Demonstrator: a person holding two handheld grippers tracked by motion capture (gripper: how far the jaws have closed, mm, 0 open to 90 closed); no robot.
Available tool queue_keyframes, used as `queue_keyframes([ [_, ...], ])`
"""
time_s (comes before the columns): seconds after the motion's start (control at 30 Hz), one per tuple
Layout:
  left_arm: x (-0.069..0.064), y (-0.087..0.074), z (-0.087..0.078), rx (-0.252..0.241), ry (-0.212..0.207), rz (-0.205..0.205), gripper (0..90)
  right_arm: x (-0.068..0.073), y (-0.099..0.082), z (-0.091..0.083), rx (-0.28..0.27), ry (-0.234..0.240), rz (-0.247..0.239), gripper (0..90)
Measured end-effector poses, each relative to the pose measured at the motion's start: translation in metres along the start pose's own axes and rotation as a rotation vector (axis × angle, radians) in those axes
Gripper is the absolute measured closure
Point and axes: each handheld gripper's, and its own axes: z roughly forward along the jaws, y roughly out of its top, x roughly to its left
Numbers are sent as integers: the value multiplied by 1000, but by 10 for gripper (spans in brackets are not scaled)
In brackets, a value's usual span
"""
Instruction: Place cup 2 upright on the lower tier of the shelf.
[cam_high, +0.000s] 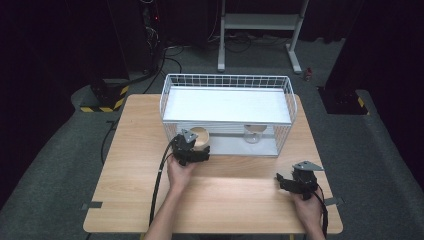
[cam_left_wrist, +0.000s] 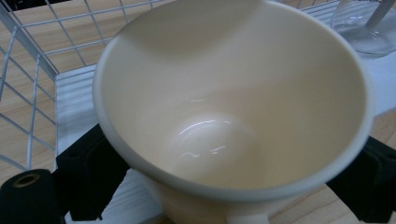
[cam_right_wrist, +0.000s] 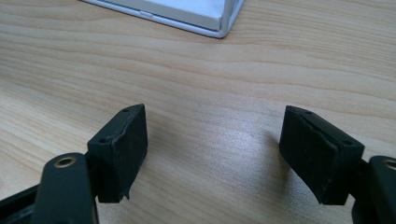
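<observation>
A cream cup (cam_high: 200, 135) (cam_left_wrist: 233, 107) sits at the front left of the wire rack's lower shelf (cam_high: 235, 145), its mouth tilted toward the camera in the left gripper view. My left gripper (cam_high: 192, 153) (cam_left_wrist: 229, 184) is shut on it, with one black jaw pressed against each side of the cup's body. My right gripper (cam_high: 286, 181) (cam_right_wrist: 215, 149) rests low over the bare wooden table (cam_right_wrist: 196, 70) at the front right, open, with nothing between its jaws.
The white wire rack (cam_high: 225, 80) (cam_left_wrist: 28, 70) stands at the back of the table and has a white upper shelf (cam_high: 227, 106). A clear glass (cam_high: 253, 134) (cam_left_wrist: 364, 28) stands on the lower shelf to the right of the cup. A rack corner (cam_right_wrist: 224, 28) lies ahead of my right gripper.
</observation>
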Motion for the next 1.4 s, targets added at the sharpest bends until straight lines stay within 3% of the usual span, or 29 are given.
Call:
queue_keyframes([
  [0.33, -1, 1, 0, 8, 1, -9, 91, 0, 0, 0, 0, -1, 0, 239],
  [0.77, -2, -3, -4, 45, 7, 10, 72, 0, 0, 0, 0, 0, 0, 239],
  [0.9, -3, -10, -8, 37, 19, 13, 112, 0, 0, 0, 0, -1, 0, 239],
  [1.03, -3, -14, -13, 19, 12, -13, 141, 0, 0, 0, 0, 0, 0, 239],
  [1.3, -7, -22, -17, 21, 42, 12, 190, 0, 0, 0, 0, 0, 0, 239],
  [1.4, -8, -22, -15, 16, 48, 1, 195, 0, 0, 0, 0, -1, 2, 239],
])
